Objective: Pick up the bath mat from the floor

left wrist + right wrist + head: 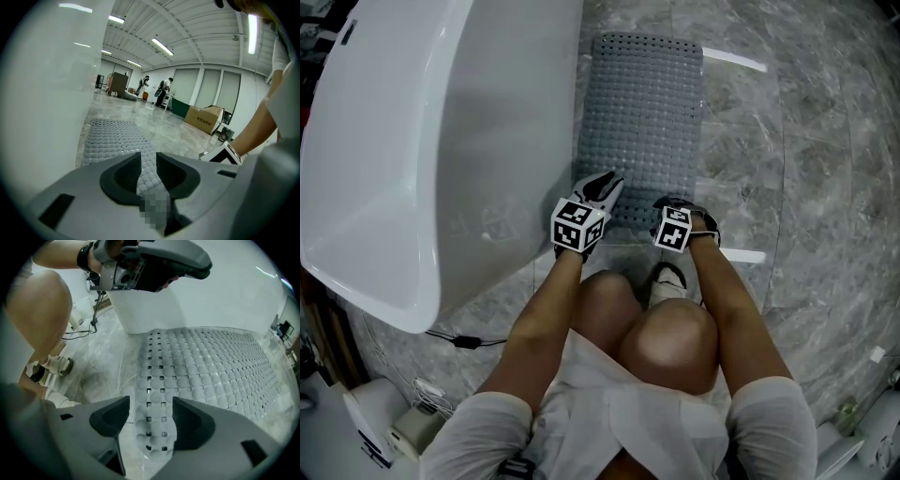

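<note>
The grey dimpled bath mat (642, 122) lies flat on the marble floor beside a white bathtub (412, 141). My left gripper (607, 185) sits at the mat's near left corner. In the left gripper view its jaws (148, 164) stand close together, with a strip of the bath mat (112, 138) pinched between the pads. My right gripper (677, 203) is at the near right corner. In the right gripper view its jaws (151, 416) stand wide, and the edge of the bath mat (211, 366) lies between them with a gap on the left side.
The bathtub's wall (154, 310) rises right along the mat's left edge. The person's knees and a white shoe (668, 279) are just behind the grippers. A black cable (469, 342) runs on the floor under the tub. A cardboard box (206, 119) and people (164, 91) are far off.
</note>
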A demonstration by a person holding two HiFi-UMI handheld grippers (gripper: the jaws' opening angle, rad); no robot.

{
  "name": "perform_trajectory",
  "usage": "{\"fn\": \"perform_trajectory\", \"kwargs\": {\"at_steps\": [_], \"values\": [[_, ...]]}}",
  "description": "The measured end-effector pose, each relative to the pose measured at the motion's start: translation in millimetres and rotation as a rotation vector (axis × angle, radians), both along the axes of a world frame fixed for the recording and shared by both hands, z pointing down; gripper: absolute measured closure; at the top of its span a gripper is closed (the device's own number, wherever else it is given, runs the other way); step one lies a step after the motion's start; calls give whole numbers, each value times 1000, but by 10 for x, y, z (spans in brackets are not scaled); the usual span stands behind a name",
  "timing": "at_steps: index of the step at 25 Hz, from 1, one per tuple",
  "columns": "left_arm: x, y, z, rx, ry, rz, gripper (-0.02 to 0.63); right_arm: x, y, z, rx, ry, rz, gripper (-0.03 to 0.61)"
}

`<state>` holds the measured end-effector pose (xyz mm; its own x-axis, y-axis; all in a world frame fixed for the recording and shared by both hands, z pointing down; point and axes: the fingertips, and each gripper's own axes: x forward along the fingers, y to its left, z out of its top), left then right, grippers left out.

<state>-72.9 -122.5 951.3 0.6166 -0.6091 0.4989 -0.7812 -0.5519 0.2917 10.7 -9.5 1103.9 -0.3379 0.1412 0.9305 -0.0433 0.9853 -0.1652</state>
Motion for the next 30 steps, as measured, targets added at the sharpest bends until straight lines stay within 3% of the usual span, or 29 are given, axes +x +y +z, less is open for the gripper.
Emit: {"fn": "perform_trajectory", "kwargs": {"at_steps": [8, 14, 21, 30], "values": [[-48, -7, 47, -1, 9, -10, 517, -33, 154, 273, 34, 97, -107, 265], [-114, 24, 93, -8, 10, -26, 517, -55, 152, 377, 111, 145, -159, 267], [-182, 80, 204, -26, 4, -38, 517, -57, 137, 396, 111, 139, -160, 273], [-140, 115, 256, -39, -10, -15, 517, -72, 59, 357, 99, 114, -109, 347]]}}
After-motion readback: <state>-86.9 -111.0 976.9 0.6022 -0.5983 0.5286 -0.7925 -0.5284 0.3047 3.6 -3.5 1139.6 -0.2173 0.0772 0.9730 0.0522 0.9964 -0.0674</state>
